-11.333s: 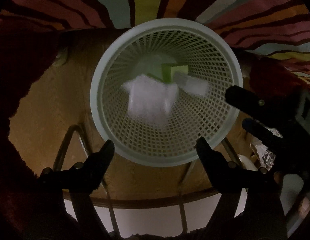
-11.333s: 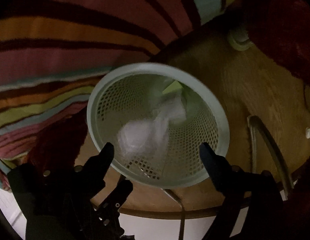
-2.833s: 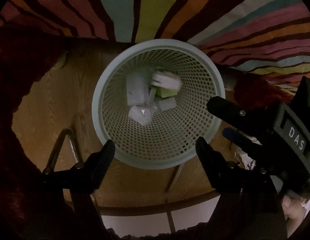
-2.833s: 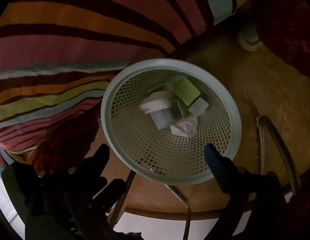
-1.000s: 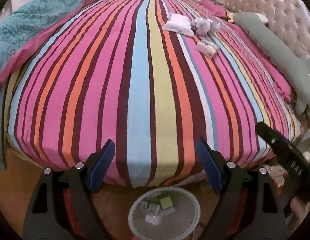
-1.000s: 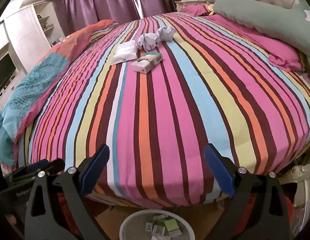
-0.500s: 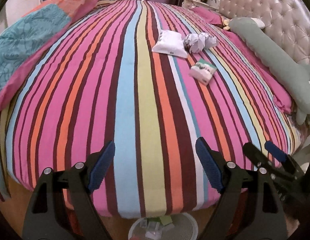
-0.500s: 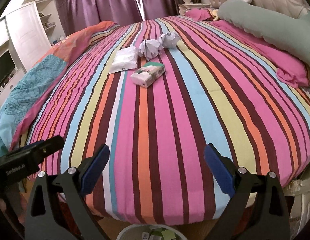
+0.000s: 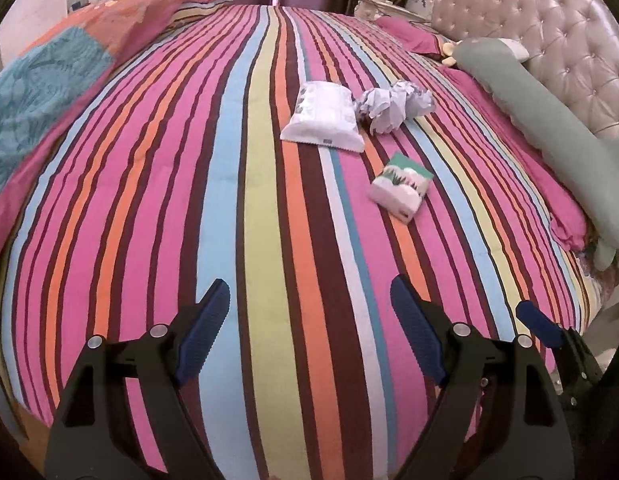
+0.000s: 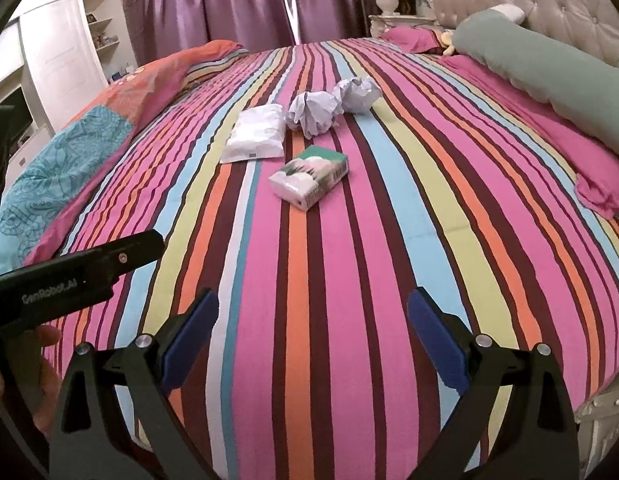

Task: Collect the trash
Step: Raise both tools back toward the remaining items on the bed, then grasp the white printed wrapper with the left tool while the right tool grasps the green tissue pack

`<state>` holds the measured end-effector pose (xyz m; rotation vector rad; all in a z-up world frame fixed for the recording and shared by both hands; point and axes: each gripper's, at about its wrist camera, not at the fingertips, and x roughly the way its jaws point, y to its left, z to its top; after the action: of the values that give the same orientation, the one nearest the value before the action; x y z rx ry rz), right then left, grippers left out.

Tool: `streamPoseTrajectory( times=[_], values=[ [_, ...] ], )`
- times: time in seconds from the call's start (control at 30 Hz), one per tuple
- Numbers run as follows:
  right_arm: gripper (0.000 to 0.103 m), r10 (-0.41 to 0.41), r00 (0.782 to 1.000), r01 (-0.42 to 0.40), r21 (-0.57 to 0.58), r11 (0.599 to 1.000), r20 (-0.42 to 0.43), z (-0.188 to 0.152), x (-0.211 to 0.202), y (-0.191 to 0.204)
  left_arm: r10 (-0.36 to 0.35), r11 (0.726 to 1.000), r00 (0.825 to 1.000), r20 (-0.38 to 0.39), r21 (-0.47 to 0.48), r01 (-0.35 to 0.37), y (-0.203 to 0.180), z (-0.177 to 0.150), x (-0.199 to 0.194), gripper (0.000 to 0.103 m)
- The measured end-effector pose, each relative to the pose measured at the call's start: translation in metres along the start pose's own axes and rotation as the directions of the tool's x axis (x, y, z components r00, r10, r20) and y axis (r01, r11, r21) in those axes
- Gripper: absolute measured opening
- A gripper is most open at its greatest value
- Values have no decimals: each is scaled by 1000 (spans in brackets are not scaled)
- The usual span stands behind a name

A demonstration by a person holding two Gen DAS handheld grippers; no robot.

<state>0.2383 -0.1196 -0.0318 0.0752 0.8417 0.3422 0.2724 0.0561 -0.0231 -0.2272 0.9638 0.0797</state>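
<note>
The bed runs past the frame on its left side and at its foot in both wrist views, where the gripper arms hide the near edge. The right gripper shows in the left view only as one blue tip at the lower right; its other finger is cut off. The print on the packet and on the pouch is too small to read. The hand is mostly out of frame at the left edge.

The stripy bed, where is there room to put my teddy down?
The near half of the striped bedspread is bare, from the tissue pack to both open grippers. It is crowded further back: white packet, two crumpled paper balls, and the green bolster along the headboard side.
</note>
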Motion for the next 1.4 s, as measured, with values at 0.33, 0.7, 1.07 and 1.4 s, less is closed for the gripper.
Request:
streamPoseTrajectory(
  times=[0.33, 0.7, 1.07, 1.4],
  values=[
    [91, -12, 1000, 12, -1, 1000, -3, 23, 24, -7, 18, 1000, 1000, -18, 11, -17, -1, 33, 33, 81],
    [91, -11, 1000, 11, -41, 999, -9, 45, 51, -6, 28, 1000, 999, -20, -2, -28, 1, 81, 67, 81],
    [91, 8, 999, -11, -93, 996, -32, 68, 80, -4, -3, 1000, 998, -61, 8, 4, -11, 137, 111, 81],
    [91, 6, 999, -15, -162, 987, -50, 77, 104, 4, -29, 999, 993, -112, -44, 24, -14, 165, 150, 81]
  ],
)
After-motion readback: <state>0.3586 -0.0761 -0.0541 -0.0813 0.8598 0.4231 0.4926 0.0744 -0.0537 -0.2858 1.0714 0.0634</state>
